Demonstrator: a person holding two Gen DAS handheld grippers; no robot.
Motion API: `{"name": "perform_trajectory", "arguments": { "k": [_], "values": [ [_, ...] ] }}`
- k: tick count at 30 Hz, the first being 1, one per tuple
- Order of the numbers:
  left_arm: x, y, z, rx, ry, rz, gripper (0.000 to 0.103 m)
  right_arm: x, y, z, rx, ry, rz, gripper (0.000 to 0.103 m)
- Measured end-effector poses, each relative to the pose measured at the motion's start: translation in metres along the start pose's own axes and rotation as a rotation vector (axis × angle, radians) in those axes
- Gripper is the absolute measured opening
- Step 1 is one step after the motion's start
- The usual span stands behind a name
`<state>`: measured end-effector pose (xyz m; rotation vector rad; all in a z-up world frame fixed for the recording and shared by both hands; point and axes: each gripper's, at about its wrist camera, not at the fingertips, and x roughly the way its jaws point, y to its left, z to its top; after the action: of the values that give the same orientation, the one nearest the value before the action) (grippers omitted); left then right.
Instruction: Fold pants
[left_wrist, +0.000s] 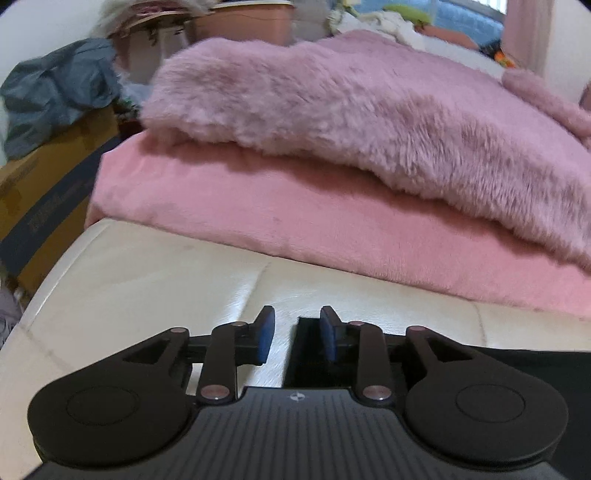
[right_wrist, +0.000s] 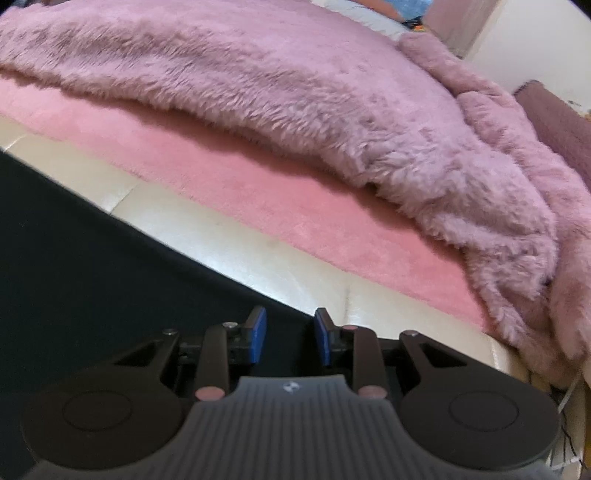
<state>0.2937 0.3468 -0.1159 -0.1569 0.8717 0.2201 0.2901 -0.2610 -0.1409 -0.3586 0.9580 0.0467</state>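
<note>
Left gripper (left_wrist: 297, 334): jaws partly apart, holding nothing; a corner of the black pants (left_wrist: 517, 363) lies under its right finger. Right gripper (right_wrist: 290, 336): jaws partly apart over the smooth, flat pants (right_wrist: 92, 266), gripping nothing. Pants rest on the cream bench (left_wrist: 147, 280). Beyond, pink bedding (right_wrist: 258, 192).

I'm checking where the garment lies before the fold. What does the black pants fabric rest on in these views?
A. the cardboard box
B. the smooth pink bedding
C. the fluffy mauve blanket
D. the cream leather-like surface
D: the black pants lie flat on the cream leather-like surface, whose bare strip separates them from the smooth pink bedding and the fluffy mauve blanket beyond.
</note>
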Motion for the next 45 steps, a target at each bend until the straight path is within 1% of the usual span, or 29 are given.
{"name": "perform_trajectory", "arguments": {
  "k": [1,2,4,6,8,9,12,14,15,16,20,21,22,23,24,25,28,31,34,38,40,41,44,45],
  "values": [
    [-0.007,0.006,-0.003,-0.043,0.014,-0.007,0.045,-0.006,0.000,0.000,0.024,-0.011,-0.007,0.023],
    [-0.015,0.014,-0.006,-0.097,0.034,-0.025,0.046,-0.014,0.000,-0.002,0.056,-0.025,-0.002,0.023],
    [-0.032,0.029,-0.018,-0.208,0.041,-0.067,0.046,-0.029,0.004,-0.008,0.103,-0.044,0.010,0.023],
    [-0.045,0.043,-0.034,-0.349,0.062,-0.127,0.046,-0.047,0.012,-0.016,0.149,-0.056,0.030,0.023],
    [-0.051,0.054,-0.051,-0.481,0.081,-0.189,0.046,-0.065,0.022,-0.027,0.189,-0.071,0.052,0.023],
    [-0.052,0.057,-0.059,-0.531,0.090,-0.205,0.046,-0.074,0.027,-0.032,0.207,-0.080,0.062,0.023],
    [-0.050,0.061,-0.080,-0.632,0.097,-0.227,0.046,-0.096,0.043,-0.048,0.250,-0.092,0.077,0.023],
    [-0.044,0.062,-0.089,-0.678,0.101,-0.233,0.046,-0.108,0.052,-0.059,0.268,-0.094,0.083,0.023],
    [-0.041,0.062,-0.092,-0.694,0.100,-0.230,0.046,-0.112,0.055,-0.064,0.278,-0.091,0.085,0.023],
    [-0.040,0.060,-0.094,-0.704,0.082,-0.226,0.046,-0.115,0.057,-0.069,0.290,-0.086,0.090,0.023],
    [-0.035,0.057,-0.095,-0.745,0.026,-0.258,0.046,-0.129,0.063,-0.088,0.321,-0.059,0.092,0.023],
    [-0.033,0.055,-0.096,-0.754,0.017,-0.261,0.037,-0.132,0.065,-0.093,0.324,-0.050,0.092,0.023],
    [-0.031,0.054,-0.096,-0.758,0.025,-0.257,0.015,-0.134,0.065,-0.096,0.323,-0.043,0.089,0.023],
    [-0.029,0.052,-0.096,-0.766,0.049,-0.226,0.006,-0.136,0.066,-0.099,0.323,-0.034,0.081,0.023],
    [-0.029,0.051,-0.097,-0.779,0.045,-0.204,0.004,-0.138,0.067,-0.101,0.325,-0.027,0.075,0.023],
    [-0.033,0.053,-0.098,-0.786,0.029,-0.208,0.004,-0.139,0.067,-0.104,0.327,-0.021,0.070,0.023],
    [-0.039,0.053,-0.094,-0.688,-0.011,-0.186,0.004,-0.144,0.069,-0.109,0.329,0.001,0.054,0.023],
    [-0.037,0.066,-0.097,-0.703,0.007,-0.193,0.004,-0.147,0.076,-0.110,0.307,0.010,0.067,0.023],
    [-0.042,0.077,-0.099,-0.695,-0.008,-0.181,0.004,-0.149,0.086,-0.110,0.280,0.007,0.083,0.022],
    [-0.049,0.093,-0.102,-0.705,-0.024,-0.162,0.003,-0.156,0.096,-0.119,0.327,0.027,0.082,0.021],
    [-0.046,0.098,-0.103,-0.702,-0.008,-0.169,0.004,-0.161,0.102,-0.125,0.335,0.031,0.082,0.017],
    [-0.044,0.100,-0.104,-0.708,0.001,-0.178,0.004,-0.164,0.105,-0.127,0.335,0.019,0.090,0.018],
    [-0.041,0.105,-0.106,-0.756,-0.004,-0.212,0.007,-0.167,0.115,-0.122,0.314,-0.006,0.090,0.018],
    [-0.040,0.106,-0.107,-0.774,-0.006,-0.227,0.017,-0.166,0.116,-0.119,0.320,-0.014,0.096,0.017]
  ]
}}
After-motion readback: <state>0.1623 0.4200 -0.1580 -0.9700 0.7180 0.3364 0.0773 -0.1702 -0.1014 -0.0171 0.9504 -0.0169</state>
